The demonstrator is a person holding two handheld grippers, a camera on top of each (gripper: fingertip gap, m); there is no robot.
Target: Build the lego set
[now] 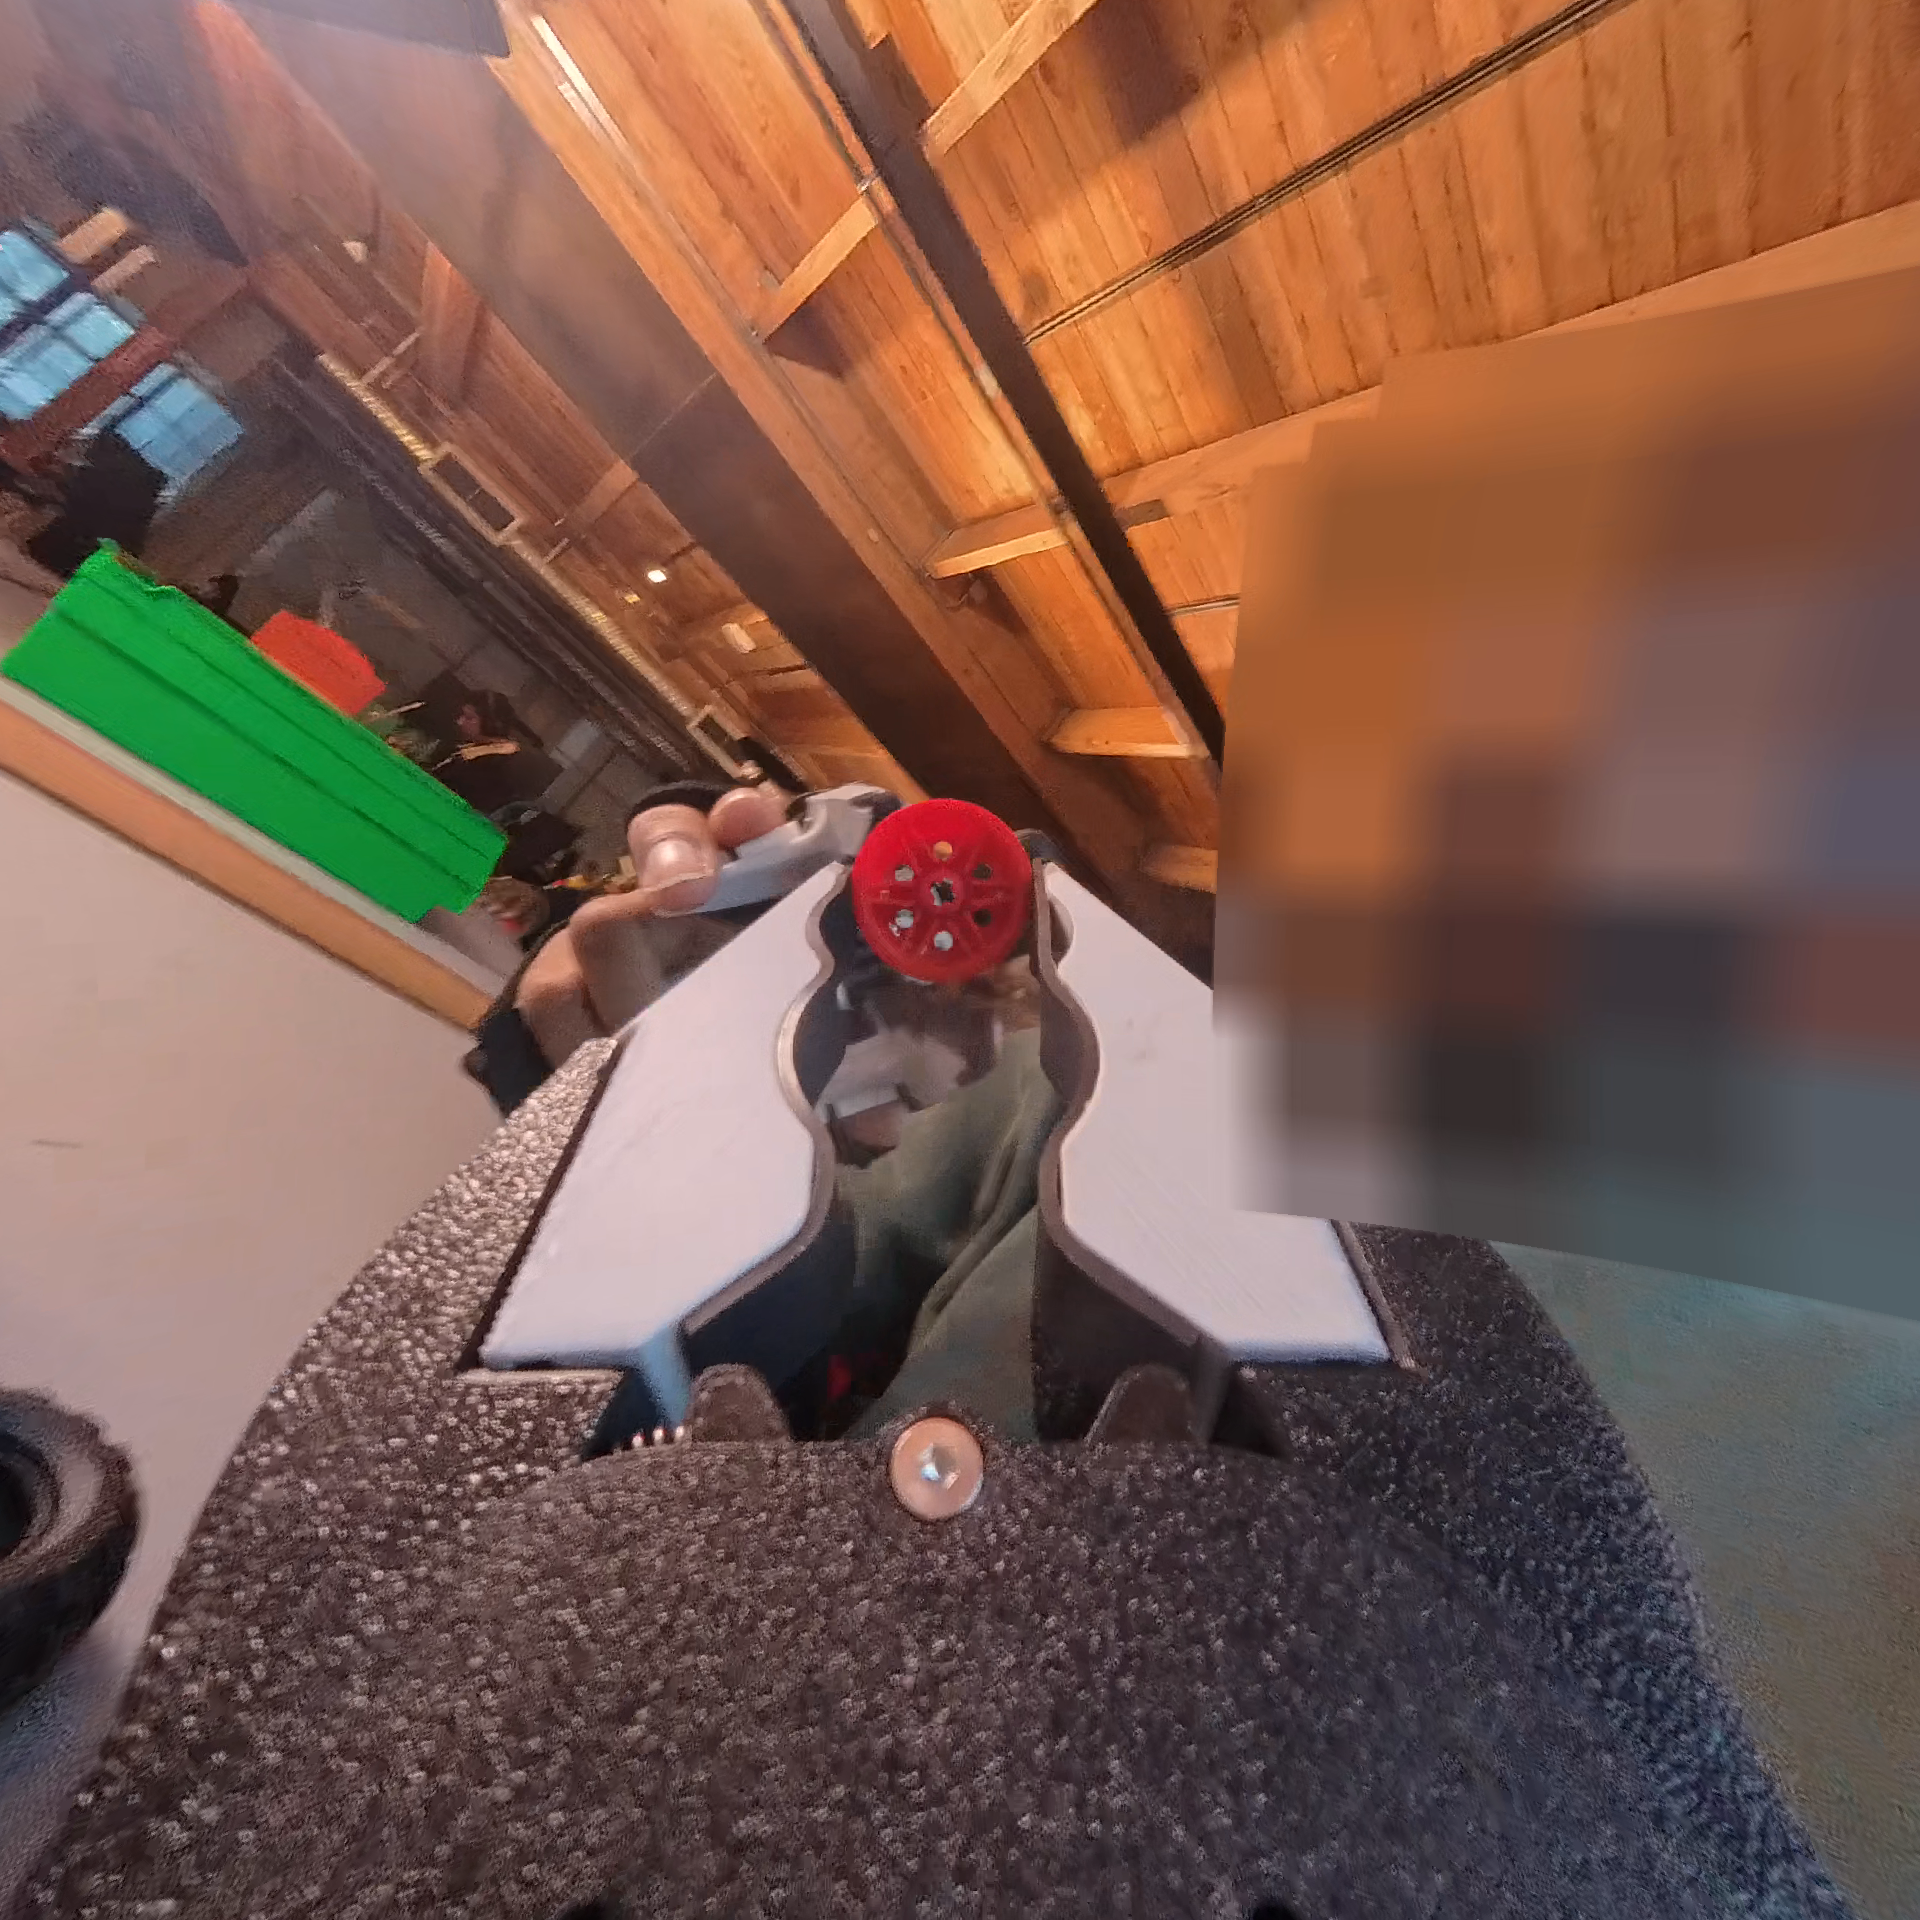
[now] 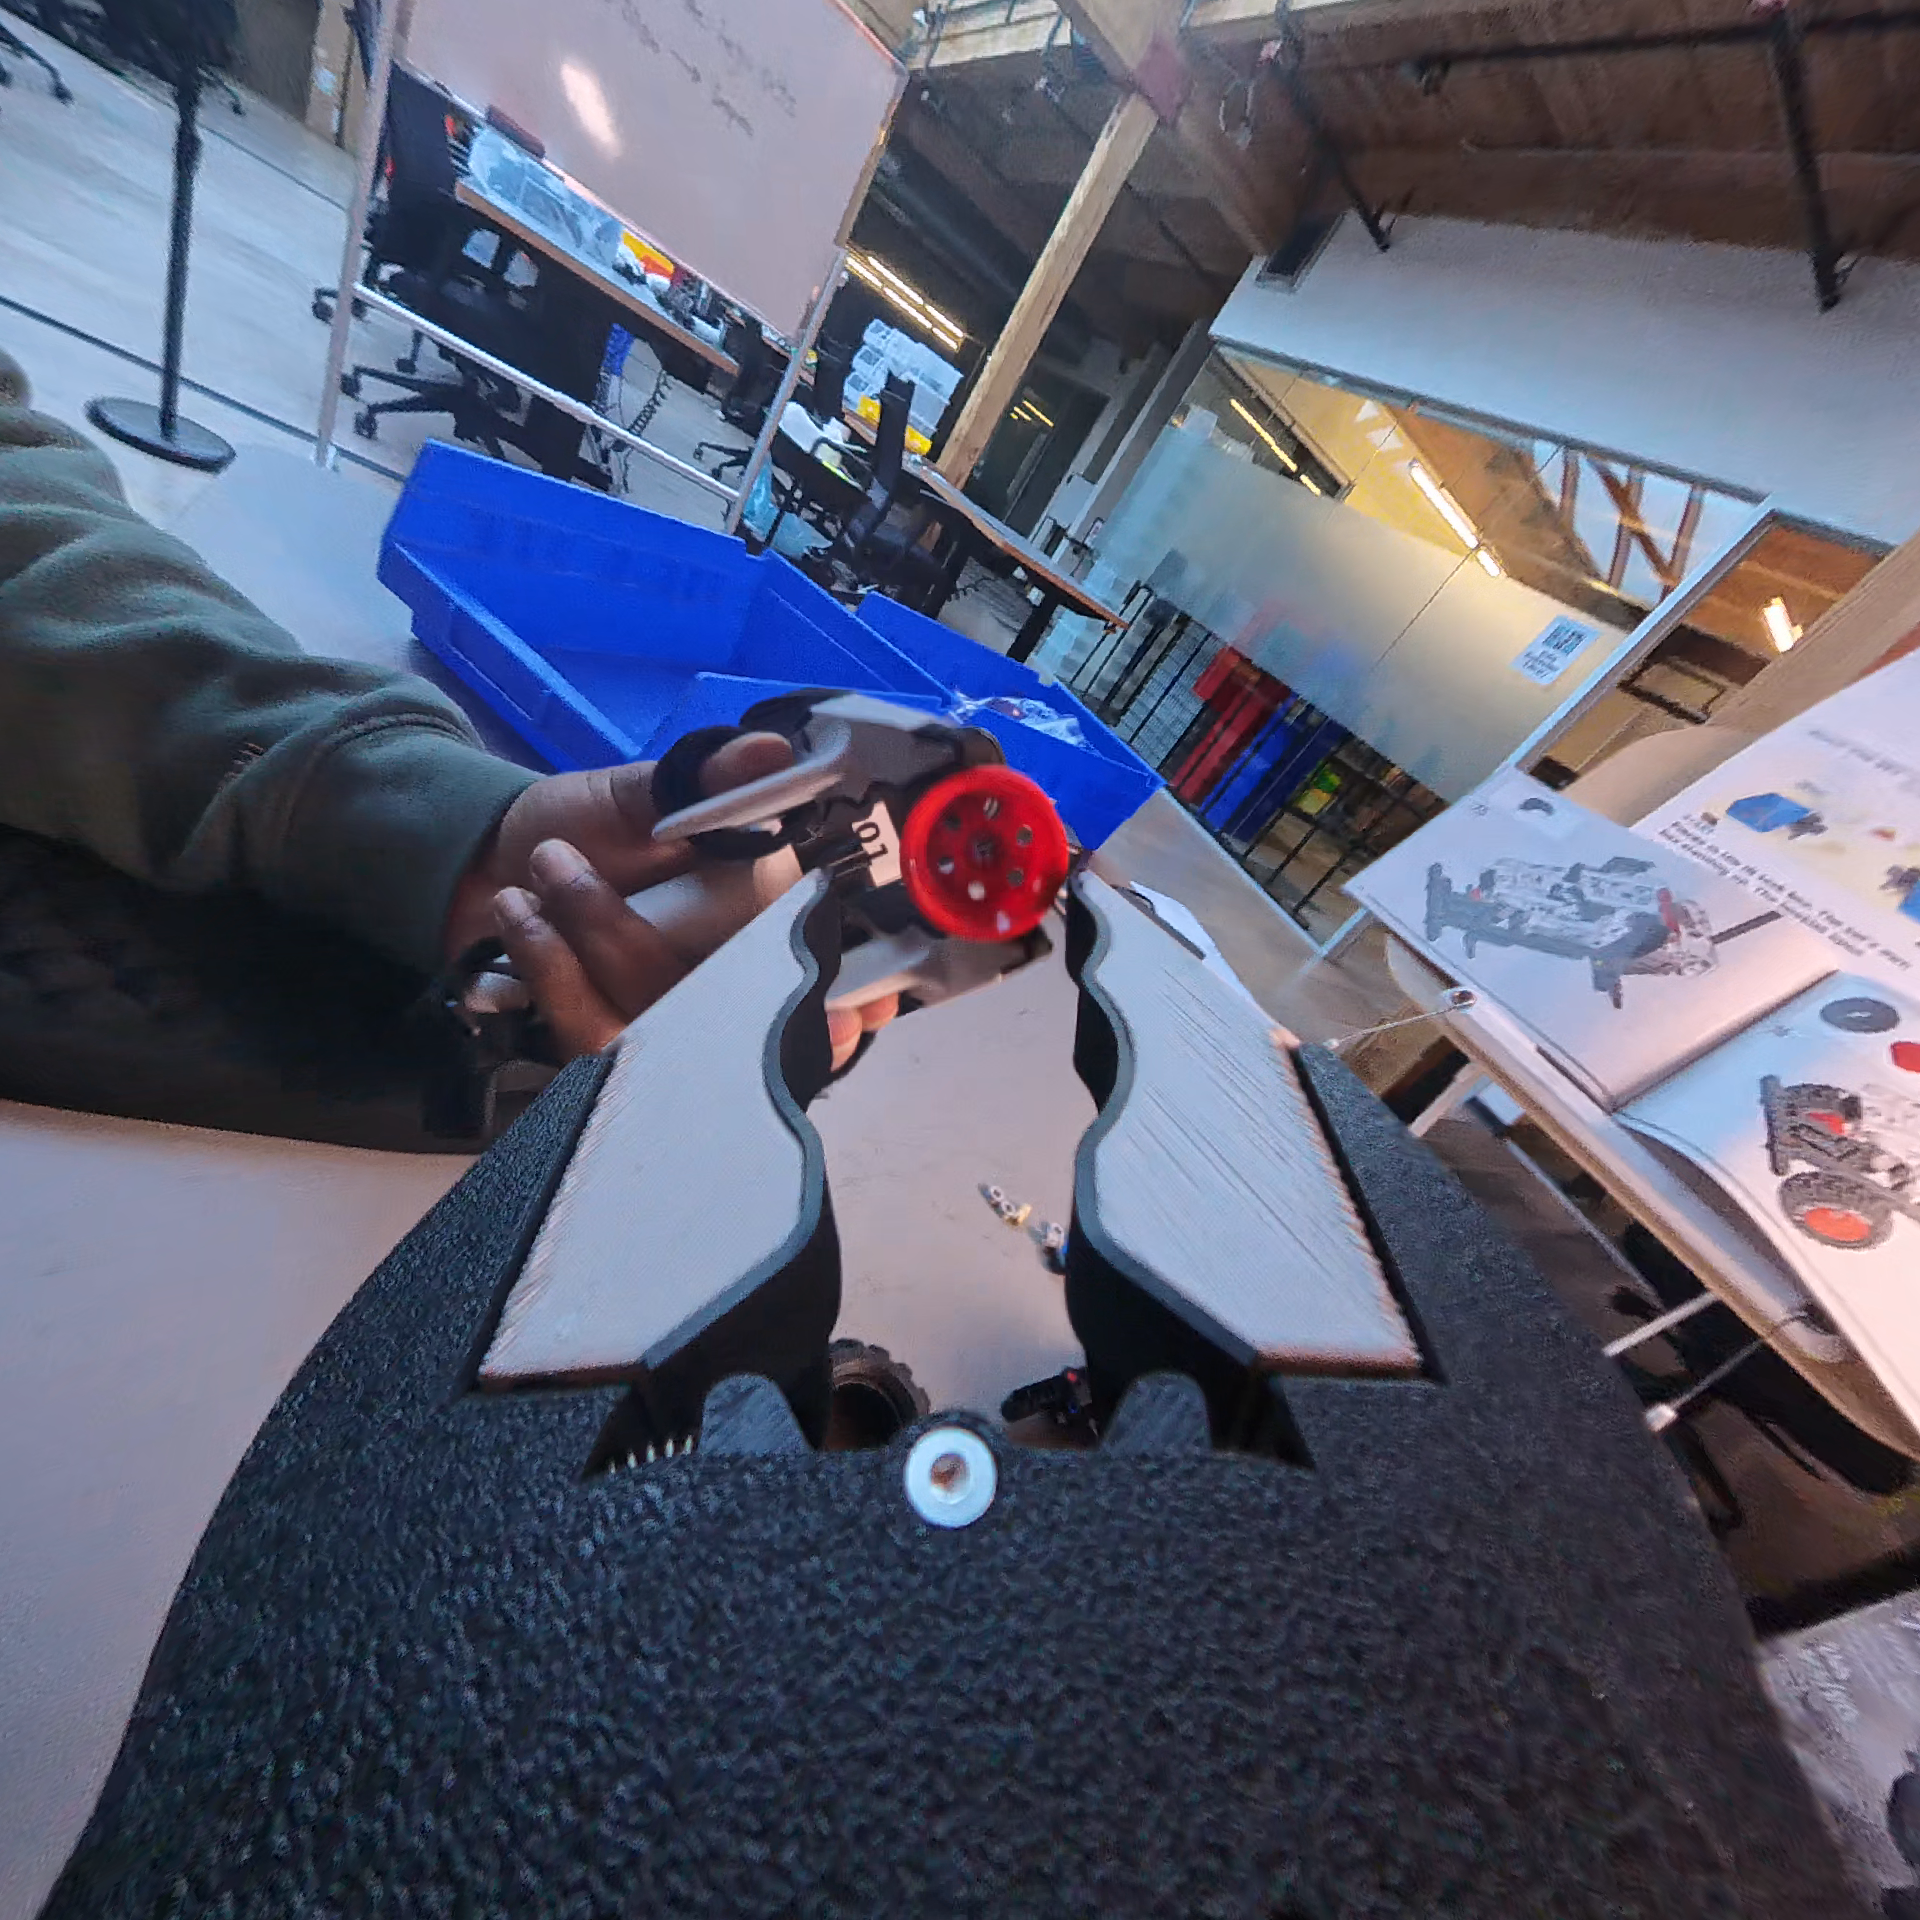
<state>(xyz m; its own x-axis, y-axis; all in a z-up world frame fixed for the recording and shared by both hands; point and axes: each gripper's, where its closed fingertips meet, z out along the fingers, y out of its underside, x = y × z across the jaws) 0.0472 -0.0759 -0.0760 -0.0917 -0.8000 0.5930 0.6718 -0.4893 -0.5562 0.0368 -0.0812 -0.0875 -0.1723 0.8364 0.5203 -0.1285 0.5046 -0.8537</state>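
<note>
Between my left gripper's [image 1: 940, 899] fingertips I pinch a red wheel hub [image 1: 940, 894]; my right gripper [image 2: 951, 899] stands spread just before that hub.

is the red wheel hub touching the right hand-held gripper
Cannot tell. In the right wrist view the red wheel hub, held in the left hand-held gripper, sits at the right hand-held gripper's open fingertips, but no plain contact or gap shows.

In the right wrist view, the wheel hub [image 2: 983, 854] sits at twelve o'clock between the fingertips, bins [image 2: 623, 623] at eleven behind it, manual [image 2: 1662, 956] at three.
</note>
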